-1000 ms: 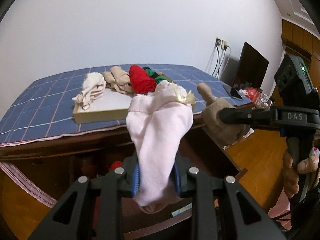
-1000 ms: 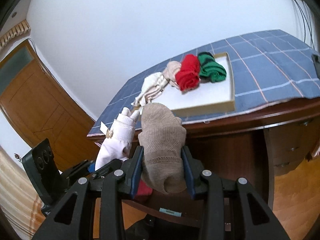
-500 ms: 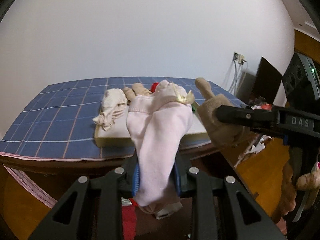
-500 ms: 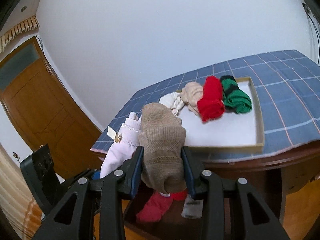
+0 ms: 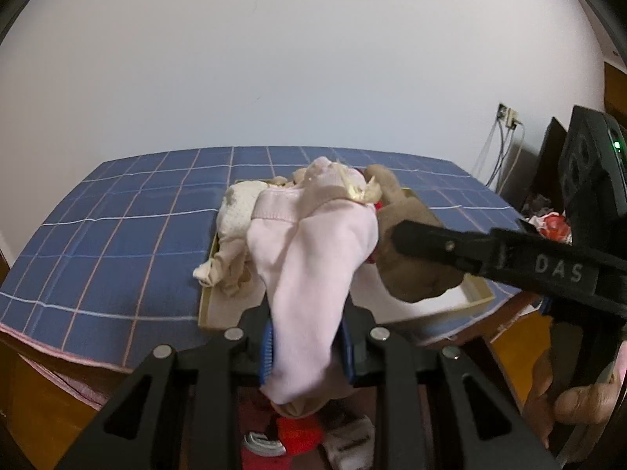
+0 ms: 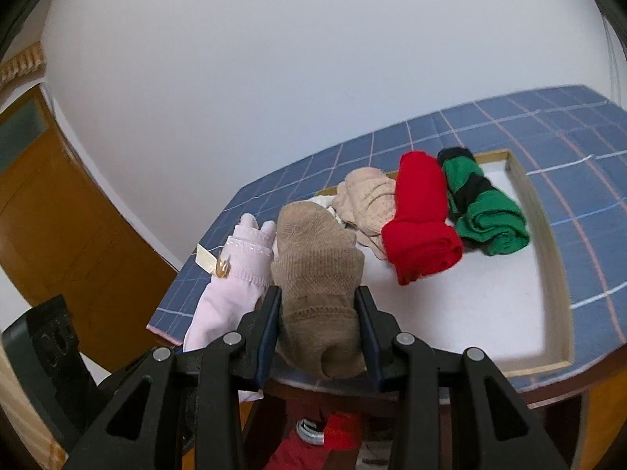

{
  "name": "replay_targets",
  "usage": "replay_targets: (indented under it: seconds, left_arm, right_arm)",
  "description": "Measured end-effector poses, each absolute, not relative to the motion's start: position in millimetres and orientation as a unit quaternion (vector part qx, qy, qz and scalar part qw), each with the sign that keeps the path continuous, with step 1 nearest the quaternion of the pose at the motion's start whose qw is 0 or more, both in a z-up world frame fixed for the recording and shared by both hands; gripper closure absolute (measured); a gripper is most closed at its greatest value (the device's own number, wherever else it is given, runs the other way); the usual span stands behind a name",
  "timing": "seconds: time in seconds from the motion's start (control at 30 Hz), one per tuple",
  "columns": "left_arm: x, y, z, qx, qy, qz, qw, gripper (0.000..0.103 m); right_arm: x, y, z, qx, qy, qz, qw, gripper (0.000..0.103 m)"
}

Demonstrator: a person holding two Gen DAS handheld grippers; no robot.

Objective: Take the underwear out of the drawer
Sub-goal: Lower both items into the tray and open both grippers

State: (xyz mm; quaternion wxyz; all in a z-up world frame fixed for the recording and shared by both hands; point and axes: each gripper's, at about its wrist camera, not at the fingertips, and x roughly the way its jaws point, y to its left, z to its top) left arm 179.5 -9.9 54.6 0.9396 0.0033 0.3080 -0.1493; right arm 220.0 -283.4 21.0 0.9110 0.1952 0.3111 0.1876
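left claw (image 5: 305,346) grips pink underwear (image 5: 313,258); right claw (image 6: 319,337) grips tan underwear (image 6: 317,274).

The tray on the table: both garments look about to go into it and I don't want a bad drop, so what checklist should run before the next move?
1. Left gripper clamped on the pink underwear: ok.
2. Right gripper clamped on the tan underwear: ok.
3. Bare white floor free in the tray near its front: ok.
4. Red roll and green roll lie clear of that bare patch: ok.
5. Both garments fully over the tray: cannot tell.
6. The two held garments free of each other: cannot tell; they sit close.
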Motion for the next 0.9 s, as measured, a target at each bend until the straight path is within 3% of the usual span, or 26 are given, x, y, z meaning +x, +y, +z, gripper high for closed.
replay_targets:
  seconds: [0.9]
  left_arm:
    - [268,-26,7,0.016,0.367,-0.115,0.923,0.078]
  right_arm:
    - [305,-262,-34,0.215,0.351,0.151,0.899,0.063]
